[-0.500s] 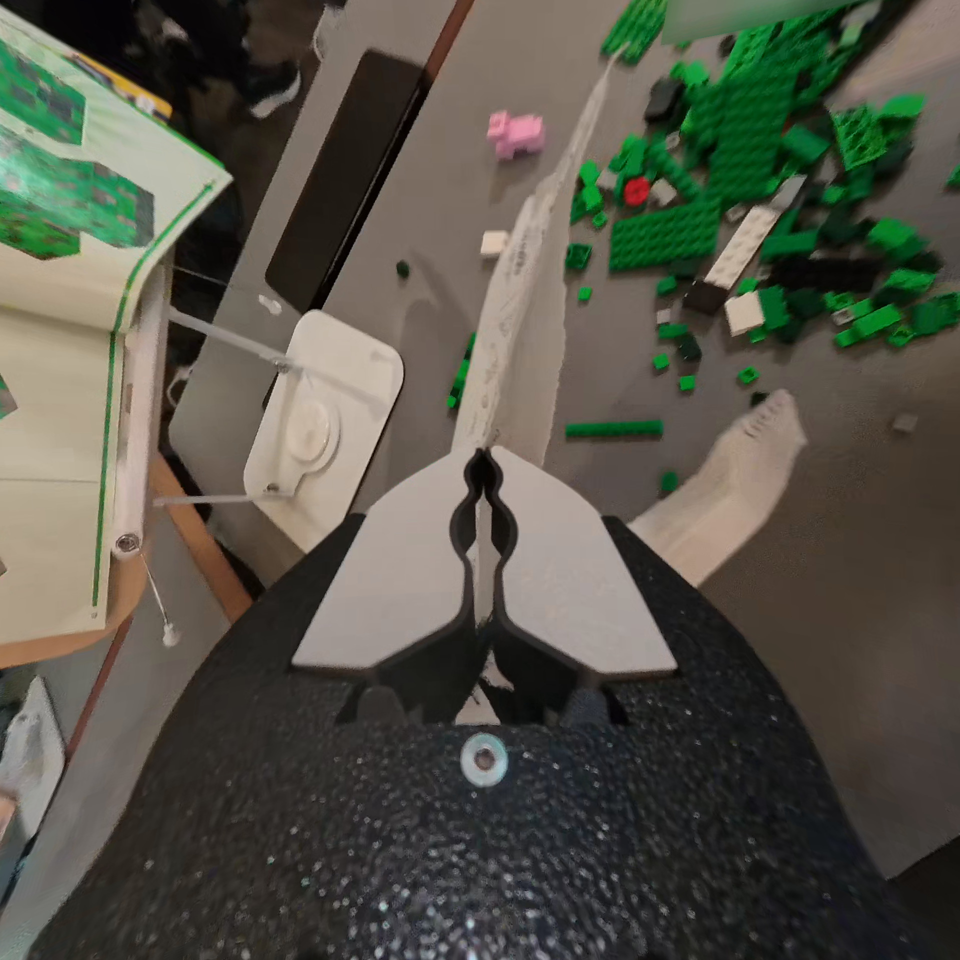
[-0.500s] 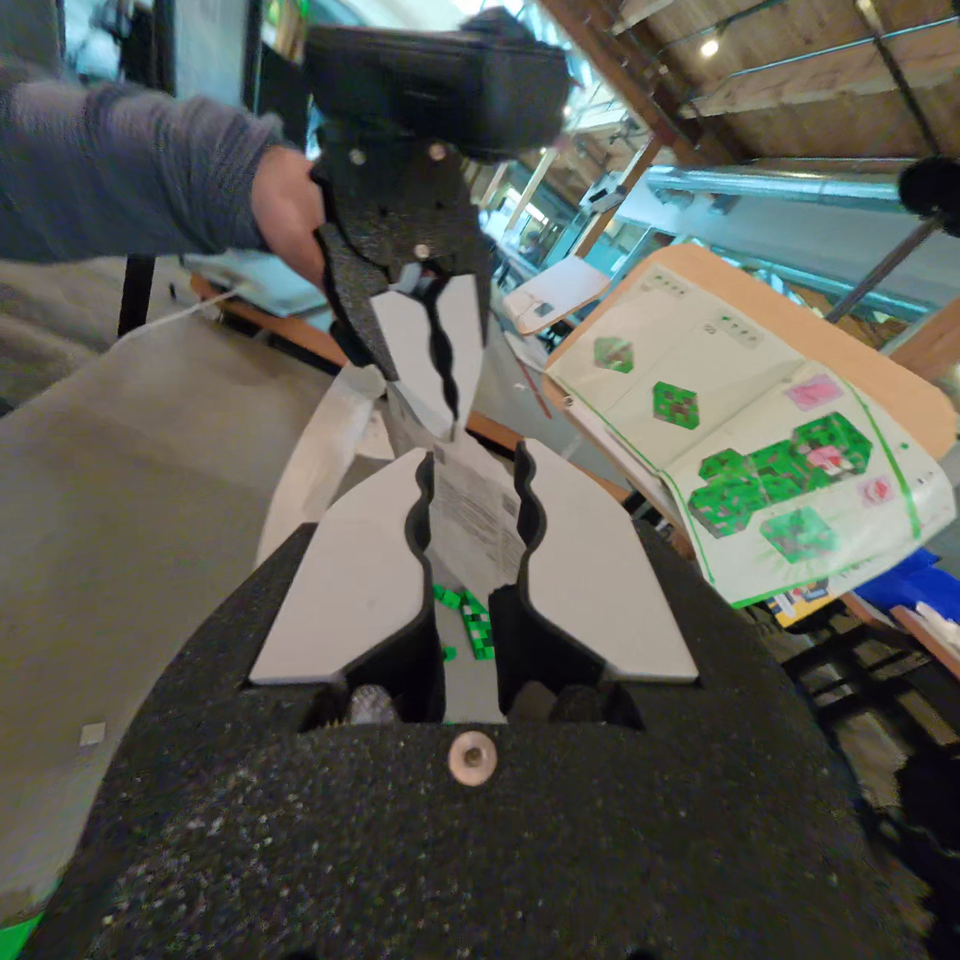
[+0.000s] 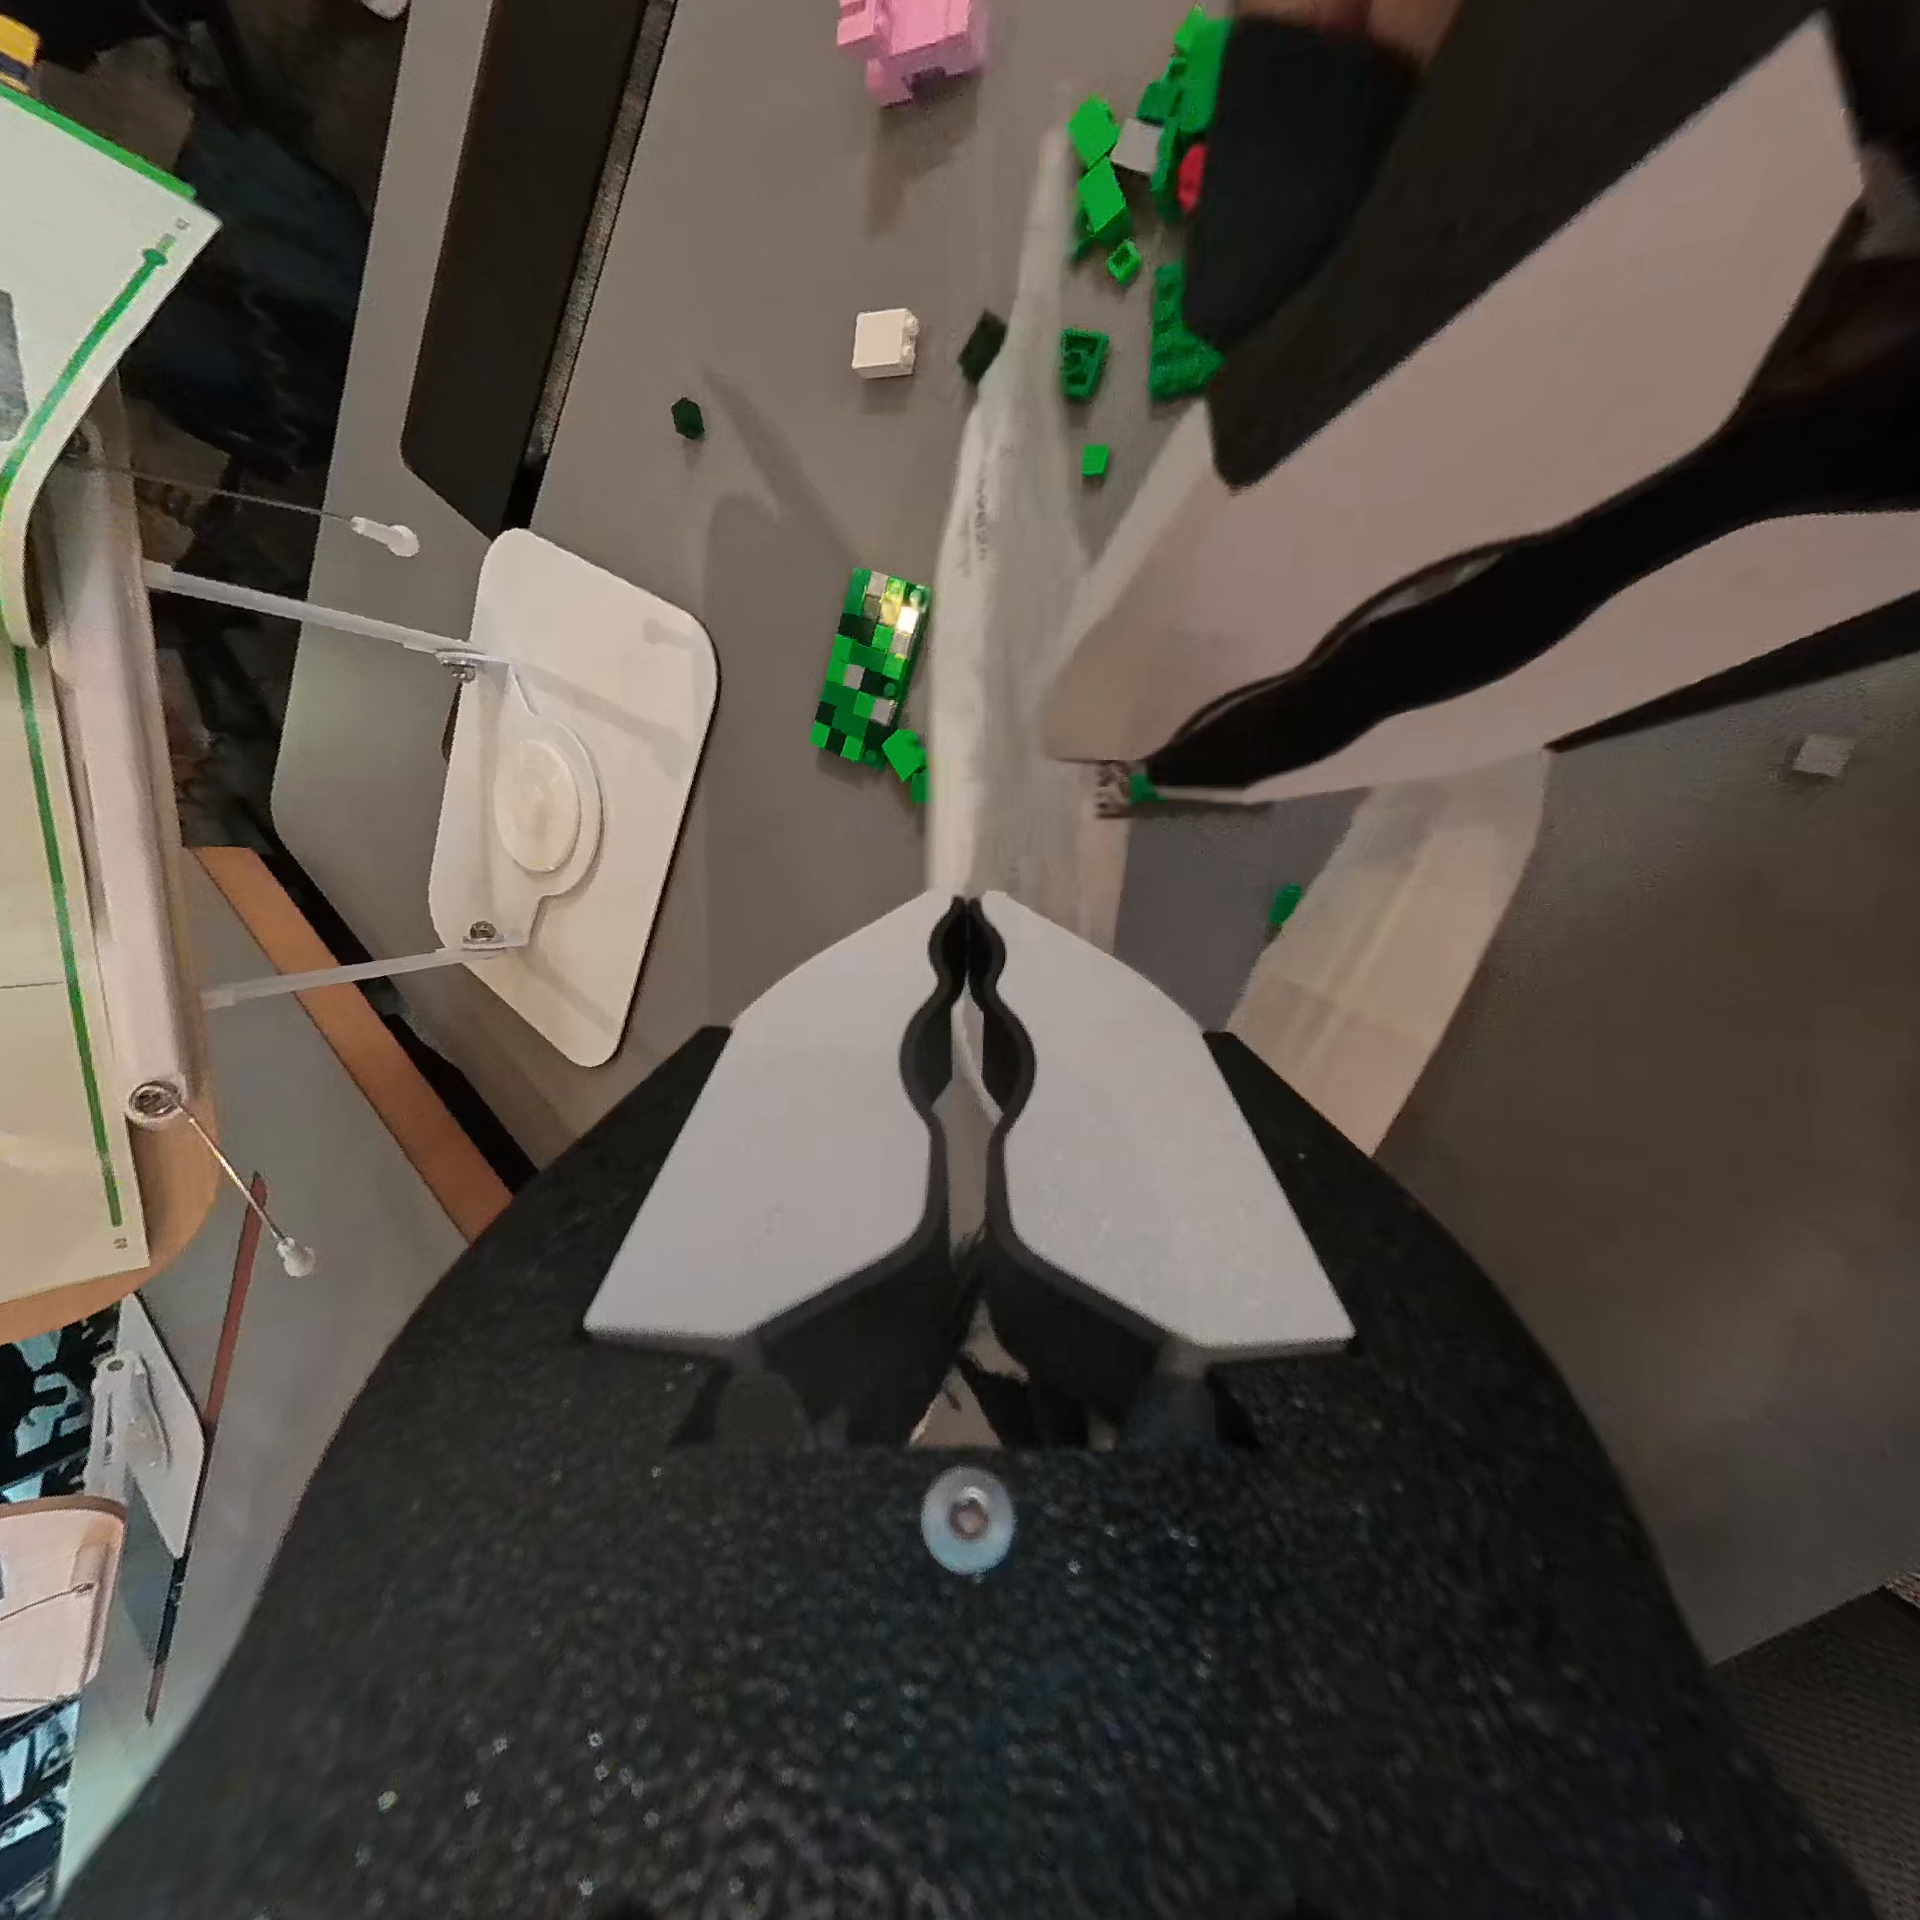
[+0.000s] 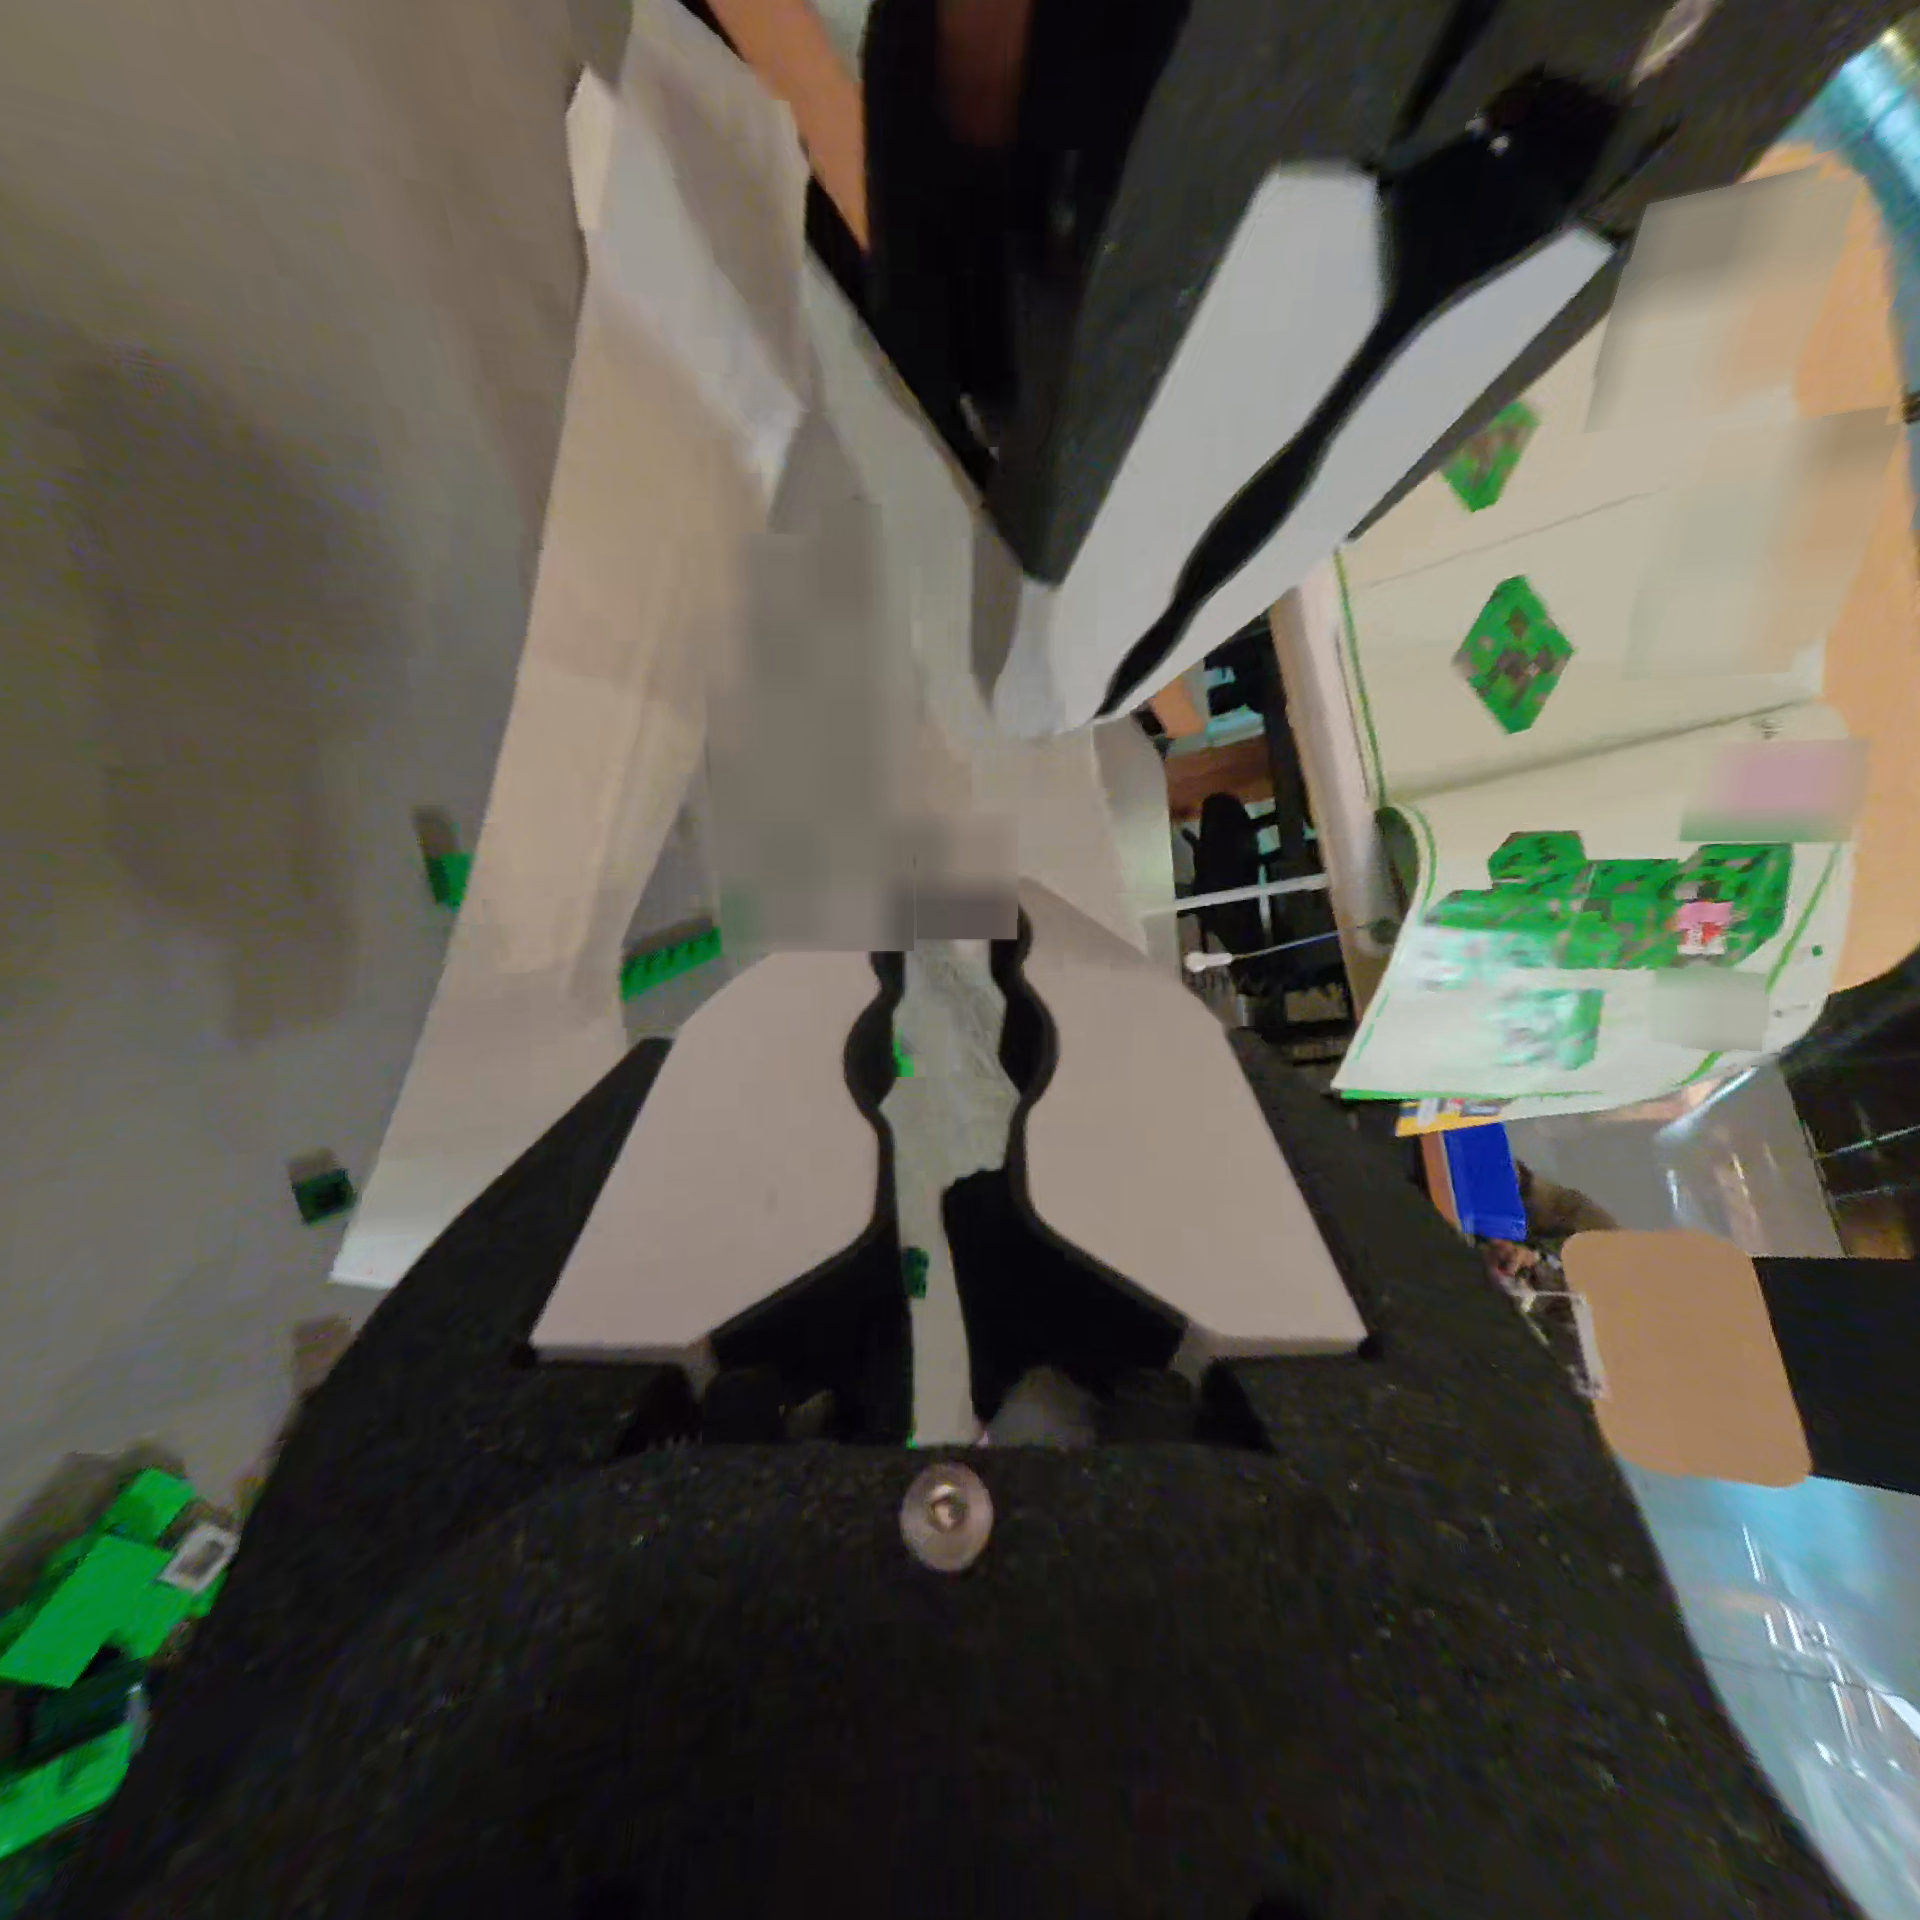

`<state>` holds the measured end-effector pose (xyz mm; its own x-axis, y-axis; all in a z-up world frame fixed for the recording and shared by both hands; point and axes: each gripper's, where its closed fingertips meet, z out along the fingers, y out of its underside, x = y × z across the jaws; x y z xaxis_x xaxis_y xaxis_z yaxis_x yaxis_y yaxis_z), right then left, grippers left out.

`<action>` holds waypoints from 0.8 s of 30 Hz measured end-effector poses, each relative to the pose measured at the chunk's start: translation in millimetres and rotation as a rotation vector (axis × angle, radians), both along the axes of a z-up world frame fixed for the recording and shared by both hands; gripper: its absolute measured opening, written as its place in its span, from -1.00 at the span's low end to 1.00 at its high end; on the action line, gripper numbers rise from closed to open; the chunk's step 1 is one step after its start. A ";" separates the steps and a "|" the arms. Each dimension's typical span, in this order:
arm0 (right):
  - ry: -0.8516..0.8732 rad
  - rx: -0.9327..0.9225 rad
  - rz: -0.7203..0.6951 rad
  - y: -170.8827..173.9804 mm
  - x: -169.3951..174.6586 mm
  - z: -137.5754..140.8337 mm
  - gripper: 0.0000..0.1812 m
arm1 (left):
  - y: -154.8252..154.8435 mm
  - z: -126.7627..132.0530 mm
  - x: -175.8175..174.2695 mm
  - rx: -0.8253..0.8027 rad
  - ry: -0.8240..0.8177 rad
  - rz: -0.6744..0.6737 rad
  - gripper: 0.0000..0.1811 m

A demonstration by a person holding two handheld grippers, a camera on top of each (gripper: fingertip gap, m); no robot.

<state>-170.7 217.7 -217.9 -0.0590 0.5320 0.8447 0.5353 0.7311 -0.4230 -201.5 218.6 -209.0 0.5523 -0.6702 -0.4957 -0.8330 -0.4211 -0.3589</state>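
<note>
- The left gripper (image 3: 961,909) is seen closed tight, with its 2 tips together on the near edge of a white paper bag (image 3: 997,665).
- The bag is seen edge-on from there, so its long side runs straight away from the tips, up over the grey table (image 3: 1662,1091).
- The right gripper (image 4: 951,935) is seen only partly closed, with a narrow gap left between its fingers.
- The bag's paper (image 4: 665,582) is seen in that gap, but it cannot be told if it is pinched there.
- In the right wrist view, the left gripper (image 4: 1117,707) is seen just past the right one's tips, coming down from above onto the same paper.
- So the bag is held up between the 2 grippers, which are very close and point at each other.
- In the left wrist view, the right gripper (image 3: 1127,774) is seen near the bag, coming in from the right.
- Just left of the bag, a small green brick block (image 3: 871,665) is seen lying on the table.
- Next to that, a white stand base (image 3: 577,790) is seen.
- Farther off, loose green bricks (image 3: 1101,208) and a pink toy (image 3: 920,42) are seen.
- An open booklet (image 4: 1600,935) is seen on the far right of the right wrist view.
</note>
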 end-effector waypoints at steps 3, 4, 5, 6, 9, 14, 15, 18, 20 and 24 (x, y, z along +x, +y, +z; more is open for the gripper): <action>-0.038 0.000 0.000 0.5 -0.2 -7.4 -0.92 | 4.4 4.3 -6.6 0.034 -0.025 0.047 -1.00; -0.039 0.006 -0.004 1.3 -0.9 -8.5 -0.93 | 6.1 6.6 -9.1 0.044 -0.043 0.069 -1.00; -0.041 0.012 -0.007 1.8 -1.9 -10.3 -0.93 | 8.5 9.2 -13.0 0.061 -0.055 0.097 -1.00; -0.046 0.017 -0.009 2.2 -3.2 -12.9 -0.94 | 11.5 11.6 -16.8 0.080 -0.068 0.124 -1.00; -0.065 0.021 -0.018 2.8 -8.6 -24.5 -0.96 | 20.8 14.1 -27.9 0.121 -0.127 0.211 -1.00; -0.099 0.037 -0.016 0.3 -15.5 -40.4 -0.99 | 32.8 12.0 -48.6 0.156 -0.227 0.346 -1.00; -0.092 0.036 -0.020 0.7 -16.2 -39.7 -0.99 | 34.7 12.9 -54.3 0.171 -0.231 0.372 -1.00; -0.052 -0.023 -0.022 -0.1 -16.9 -34.0 -0.99 | 36.6 14.3 -63.6 0.197 -0.243 0.414 -1.00; -0.025 -0.084 -0.023 0.3 -16.4 -30.4 -0.99 | 36.3 14.4 -66.4 0.207 -0.227 0.419 -1.00; -0.004 -0.165 -0.048 5.5 -14.0 -29.9 -1.00 | 35.2 11.7 -62.4 0.196 -0.212 0.399 -1.00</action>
<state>-184.7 223.2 -247.8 -0.0337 0.6659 0.7453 0.5699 0.6254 -0.5330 -263.9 253.7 -197.4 0.8495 -0.2911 -0.4400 -0.5203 -0.6005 -0.6072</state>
